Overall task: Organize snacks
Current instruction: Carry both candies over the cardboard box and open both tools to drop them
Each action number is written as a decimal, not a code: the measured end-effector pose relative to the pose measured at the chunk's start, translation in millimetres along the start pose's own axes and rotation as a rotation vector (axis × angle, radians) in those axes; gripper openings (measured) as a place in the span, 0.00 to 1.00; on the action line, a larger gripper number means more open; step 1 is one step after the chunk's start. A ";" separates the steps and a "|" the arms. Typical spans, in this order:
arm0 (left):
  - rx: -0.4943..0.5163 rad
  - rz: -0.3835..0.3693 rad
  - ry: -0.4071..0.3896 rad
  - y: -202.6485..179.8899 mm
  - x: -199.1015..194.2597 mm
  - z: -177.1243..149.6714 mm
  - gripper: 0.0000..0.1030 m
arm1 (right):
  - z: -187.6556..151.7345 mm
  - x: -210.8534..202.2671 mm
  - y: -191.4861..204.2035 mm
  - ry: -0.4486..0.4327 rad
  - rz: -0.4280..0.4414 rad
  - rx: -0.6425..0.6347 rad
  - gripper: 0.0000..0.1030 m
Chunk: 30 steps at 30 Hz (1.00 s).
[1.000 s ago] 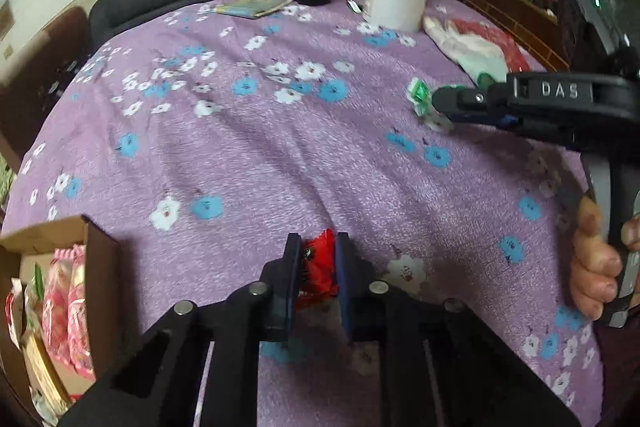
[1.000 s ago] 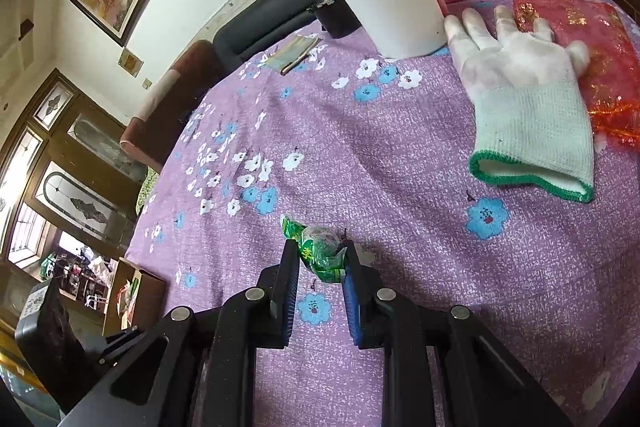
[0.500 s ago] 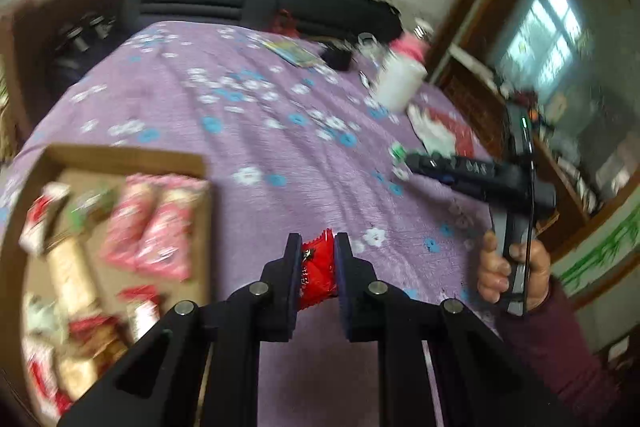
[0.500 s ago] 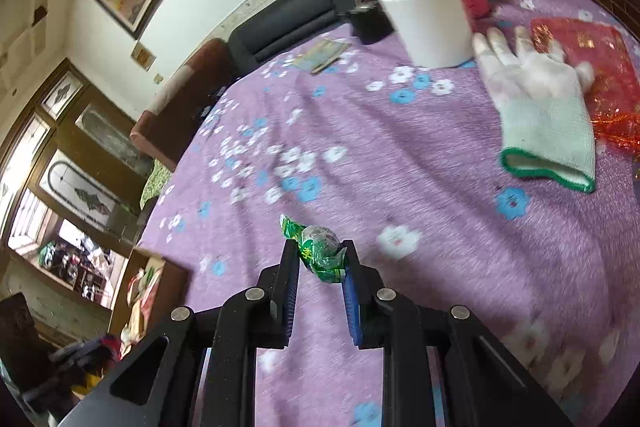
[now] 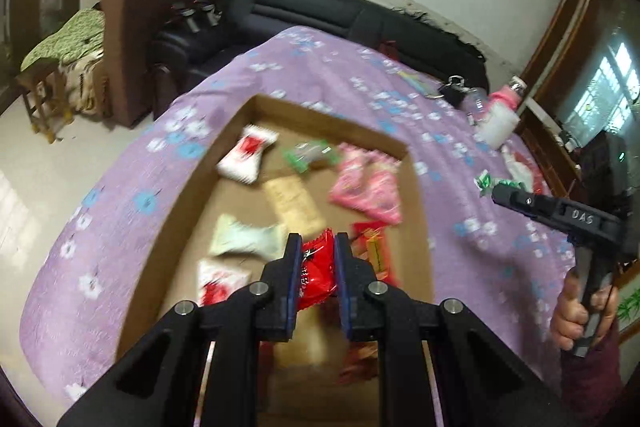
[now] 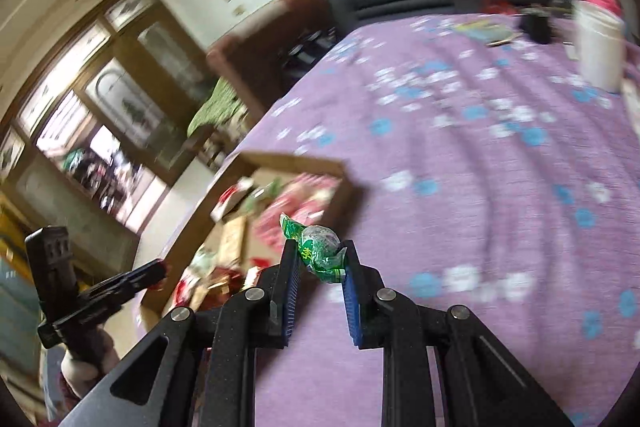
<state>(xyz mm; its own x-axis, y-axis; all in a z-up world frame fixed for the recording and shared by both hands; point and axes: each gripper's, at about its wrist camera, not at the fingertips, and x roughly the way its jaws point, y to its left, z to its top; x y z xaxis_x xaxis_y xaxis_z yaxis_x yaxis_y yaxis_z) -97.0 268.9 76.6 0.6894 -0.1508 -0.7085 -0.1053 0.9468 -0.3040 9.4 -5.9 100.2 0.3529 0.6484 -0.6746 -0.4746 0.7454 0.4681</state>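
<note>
The left gripper (image 5: 316, 247) is clamped on a red snack packet (image 5: 316, 275), which sits pinched between the blue pads with its long axis running along the fingers, its crimped far end pointing away from the camera and its near end hanging below the pads. This packet is held above the cardboard box (image 5: 418, 195), over the box's near half. The box lies on a purple floral tablecloth (image 5: 120, 211) and already contains several wrapped snacks: a white-and-red packet (image 5: 246, 157) toward its far left corner, a green packet (image 5: 308, 155) beside that, two pink packets (image 5: 366, 187) along its right wall, a tan packet (image 5: 294, 203) near the middle, and a pale packet (image 5: 244, 237) left of the gripper. The right gripper (image 6: 318, 255) is closed on a green wrapped candy (image 6: 318, 247), whose long axis runs slantwise across the pads, one twisted end pointing up and to the left, the other down between the fingers. In the right wrist view this candy is just right of the box, over the tablecloth at the box's right wall. A white container (image 6: 600, 47) stands well beyond the box on the cloth. Much of both views is motion-blurred.
</note>
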 end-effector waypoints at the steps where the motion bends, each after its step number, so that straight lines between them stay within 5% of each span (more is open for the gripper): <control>1: -0.009 -0.001 0.009 4.9 1.7 -3.3 0.15 | -1.6 8.0 8.4 0.013 0.003 -0.014 0.22; 15: -0.050 0.072 0.047 48.0 51.6 13.2 0.15 | 1.0 119.1 68.5 0.158 -0.043 -0.112 0.22; 18: -0.068 0.064 0.046 53.2 54.2 14.8 0.23 | -0.1 127.5 71.4 0.163 -0.067 -0.122 0.22; 22: -0.092 0.025 0.018 54.8 46.4 16.2 0.66 | 0.7 132.9 76.0 0.148 -0.097 -0.151 0.24; 25: -0.077 0.048 -0.006 49.2 37.5 16.2 0.71 | 2.7 124.2 75.7 0.122 -0.081 -0.138 0.32; 27: -0.075 0.041 -0.018 46.3 30.5 15.6 0.73 | 3.9 116.2 74.6 0.102 -0.068 -0.126 0.49; 30: -0.078 0.027 -0.035 41.1 18.5 13.0 0.74 | 3.6 98.8 75.3 0.066 -0.075 -0.124 0.50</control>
<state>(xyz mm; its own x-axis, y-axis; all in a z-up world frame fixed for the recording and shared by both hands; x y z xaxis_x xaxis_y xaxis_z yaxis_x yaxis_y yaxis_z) -79.2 308.8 59.3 0.7098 -0.1139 -0.6952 -0.1792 0.9252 -0.3345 11.3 114.9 70.9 0.3390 0.5772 -0.7429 -0.5466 0.7635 0.3438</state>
